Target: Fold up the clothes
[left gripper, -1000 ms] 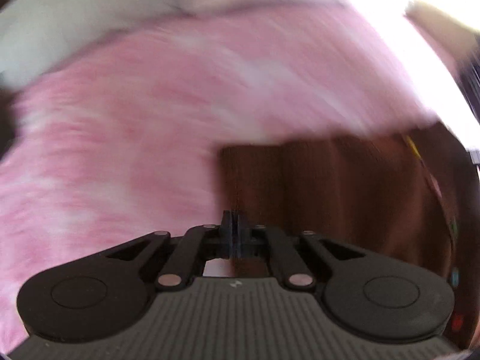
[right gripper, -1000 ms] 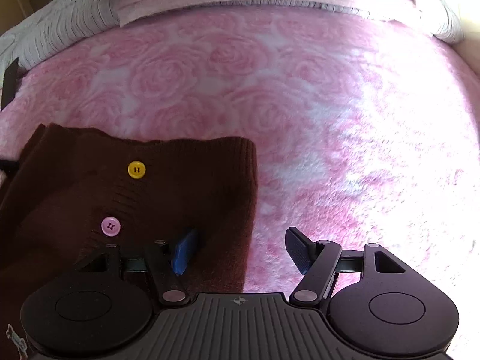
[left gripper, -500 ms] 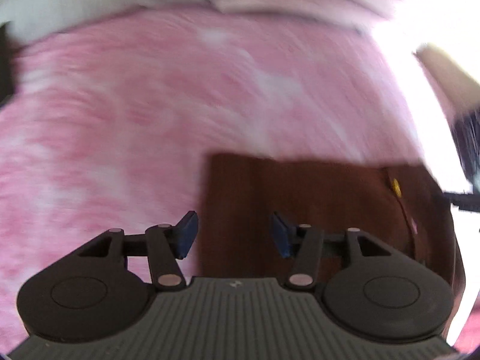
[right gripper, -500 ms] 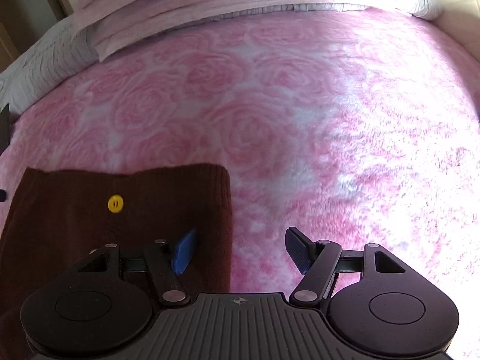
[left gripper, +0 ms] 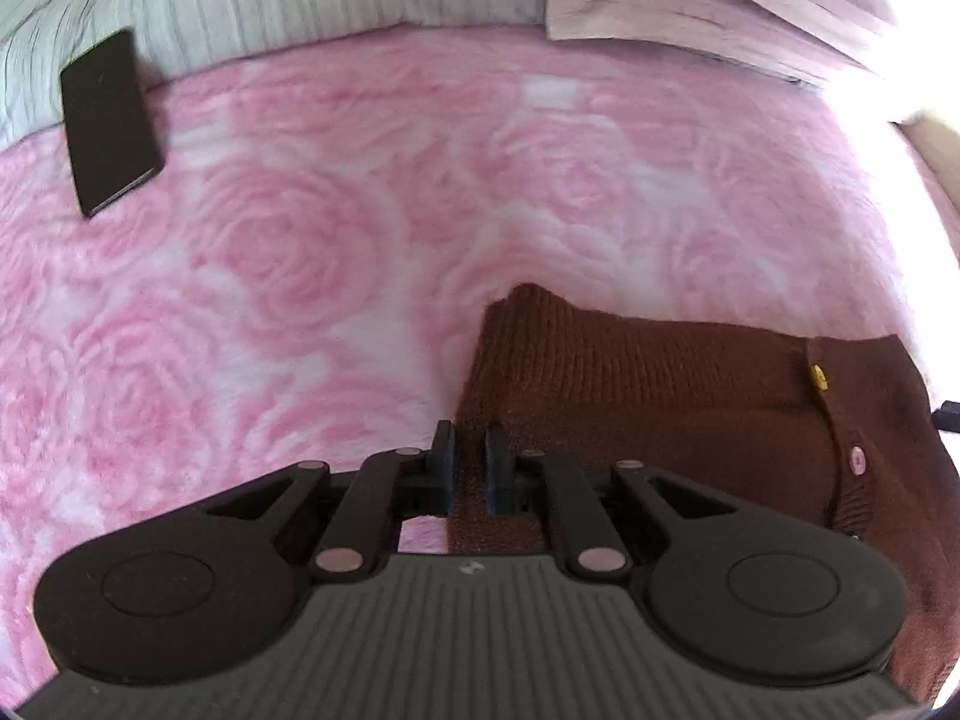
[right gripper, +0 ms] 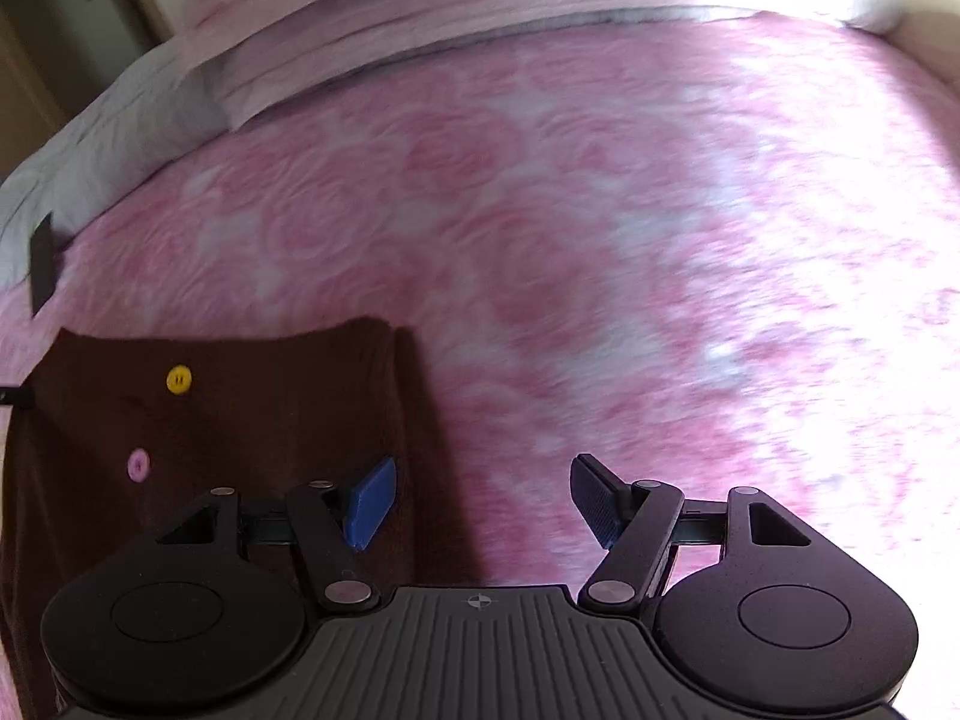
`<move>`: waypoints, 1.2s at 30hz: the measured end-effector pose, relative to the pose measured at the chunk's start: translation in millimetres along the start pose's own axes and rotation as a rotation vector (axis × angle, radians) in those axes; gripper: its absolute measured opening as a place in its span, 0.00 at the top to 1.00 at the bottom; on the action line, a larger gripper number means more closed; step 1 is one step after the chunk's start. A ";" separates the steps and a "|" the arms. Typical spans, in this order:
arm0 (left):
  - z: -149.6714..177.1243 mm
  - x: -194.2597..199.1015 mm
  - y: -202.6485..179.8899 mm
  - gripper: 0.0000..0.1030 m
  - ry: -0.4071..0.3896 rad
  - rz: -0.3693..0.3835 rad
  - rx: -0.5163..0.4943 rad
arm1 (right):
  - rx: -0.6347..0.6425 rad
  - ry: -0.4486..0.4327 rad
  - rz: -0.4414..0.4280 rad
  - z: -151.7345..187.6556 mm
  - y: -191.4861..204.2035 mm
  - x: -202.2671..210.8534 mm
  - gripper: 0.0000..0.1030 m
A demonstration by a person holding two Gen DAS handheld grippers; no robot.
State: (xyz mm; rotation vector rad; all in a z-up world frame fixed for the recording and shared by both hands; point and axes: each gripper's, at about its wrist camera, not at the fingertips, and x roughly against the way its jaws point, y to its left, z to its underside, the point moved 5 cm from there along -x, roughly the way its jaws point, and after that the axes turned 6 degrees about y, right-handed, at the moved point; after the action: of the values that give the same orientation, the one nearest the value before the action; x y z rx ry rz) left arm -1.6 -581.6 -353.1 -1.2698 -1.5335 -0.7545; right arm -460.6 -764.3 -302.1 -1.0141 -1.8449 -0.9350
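Left wrist view is filled by a pink rose-patterned blanket (left gripper: 300, 276), on which a brown knitted cardigan (left gripper: 648, 396) is laid folded in the lower right of the frame. The left gripper (left gripper: 467, 462) is seen at bottom centre with its jaws closing; only a narrow gap remains, and the cardigan's left edge is caught between the blue pads, which appear to press on the knit. A yellow button (left gripper: 818, 377) and a pink button (left gripper: 857, 461) are seen along the garment's placket at the right. A dark flat phone-like object (left gripper: 111, 120) is lying at the upper left, partly on a grey ribbed bedcover (left gripper: 300, 0), and folded pink bedding (left gripper: 690, 6) is stacked at the upper right. From the right wrist view, the same cardigan (right gripper: 240, 420) is found in the lower left of the frame, with its buttons facing up. The right gripper (right gripper: 483, 501) is held wide apart with nothing gripped: one pad is placed over the cardigan's right edge and the other over the bare blanket (right gripper: 600, 240).
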 end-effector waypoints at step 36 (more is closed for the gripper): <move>14.8 18.5 9.9 0.91 -0.014 -0.058 0.053 | -0.111 -0.080 0.025 -22.3 -58.1 28.7 0.80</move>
State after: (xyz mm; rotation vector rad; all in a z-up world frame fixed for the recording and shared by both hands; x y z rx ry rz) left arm 3.9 -559.1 -342.0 -1.1983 -1.5969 -0.7382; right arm -515.6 -798.7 -280.2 -1.1553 -1.8585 -1.0043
